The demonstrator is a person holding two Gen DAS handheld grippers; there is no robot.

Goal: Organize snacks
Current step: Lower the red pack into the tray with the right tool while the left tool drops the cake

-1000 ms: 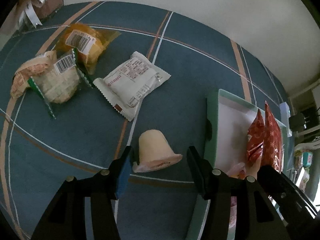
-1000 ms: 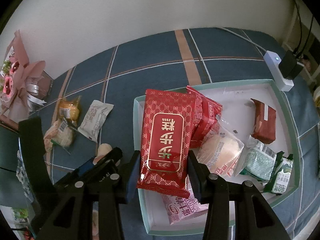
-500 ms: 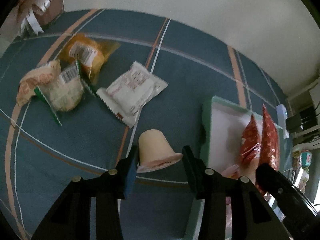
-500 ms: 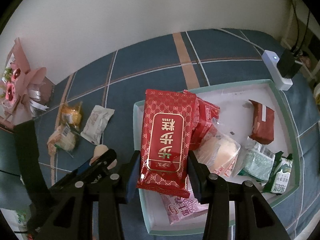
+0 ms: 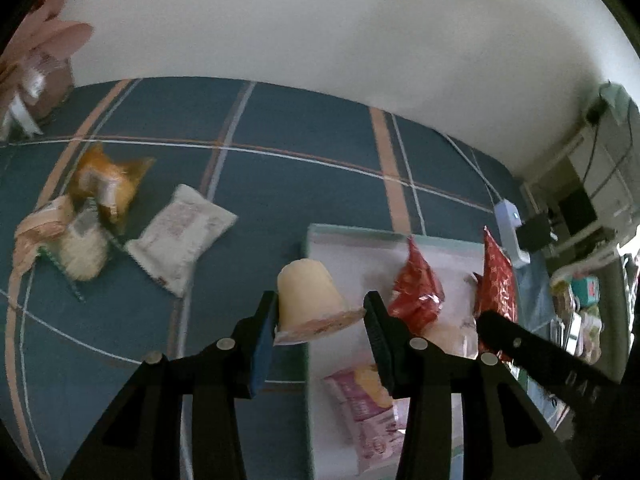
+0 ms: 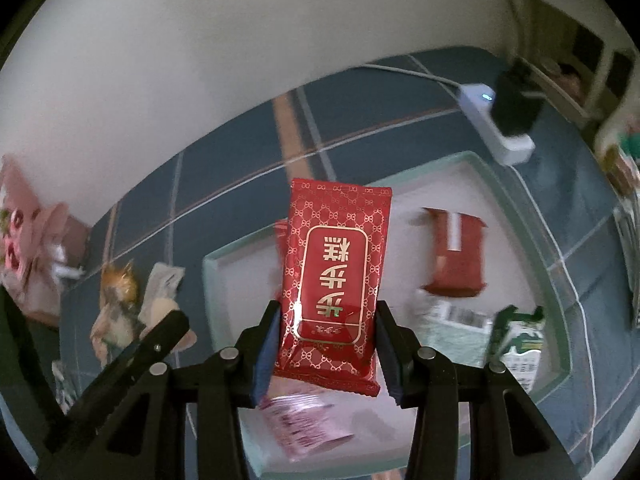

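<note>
My left gripper (image 5: 320,320) is shut on a cream jelly cup (image 5: 312,300), held lid-down above the left rim of the green-edged tray (image 5: 308,360). In the right wrist view my right gripper (image 6: 326,340) is shut on a red snack packet with gold lettering (image 6: 336,268), raised over the tray (image 6: 516,200). Inside the tray lie a dark red packet (image 6: 456,252), a pink packet (image 6: 304,424), a pale green packet (image 6: 452,324) and a green-and-white pouch (image 6: 520,344). Another red packet (image 5: 416,292) stands in the tray behind the cup.
On the blue plaid cloth to the left lie a white packet (image 5: 180,232), an orange packet (image 5: 108,184) and a green-edged rice snack (image 5: 80,248). A white power strip (image 6: 496,124) sits beyond the tray. A pink bouquet (image 6: 28,240) stands at the far left.
The left gripper closed on the jelly cup and lifted it off the cloth toward the tray. The right gripper carried the red packet up and across the tray.
</note>
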